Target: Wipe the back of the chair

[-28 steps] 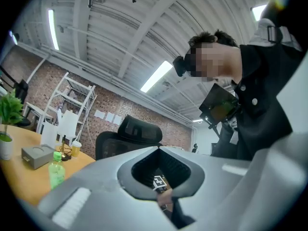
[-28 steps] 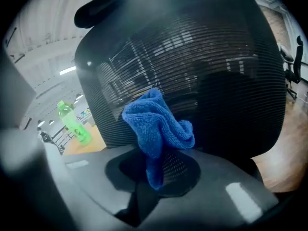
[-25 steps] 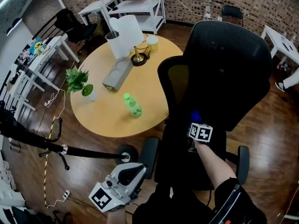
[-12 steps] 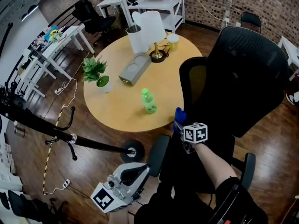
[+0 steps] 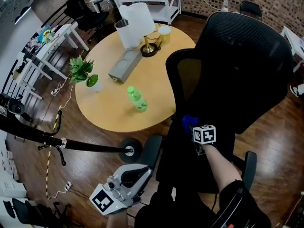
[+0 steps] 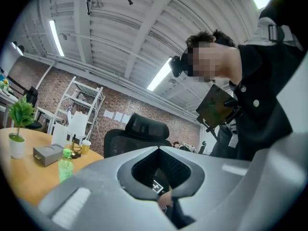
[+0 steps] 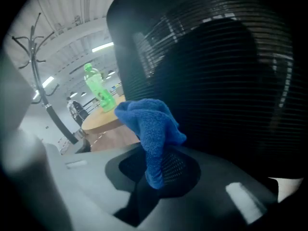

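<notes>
We see right tongs (image 5: 192, 127), clamped on cloth (image 7: 151, 129), swept back onto chair back (image 5: 237, 70) (wiping continues); left tongs (image 6: 159, 150) together, idle.

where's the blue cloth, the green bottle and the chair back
blue cloth (image 7: 154, 126): right gripper view, on the bunched fold above the jaws
green bottle (image 5: 137, 100): head view, on the middle of its body
chair back (image 5: 242, 65): head view, on the black mesh panel
</notes>
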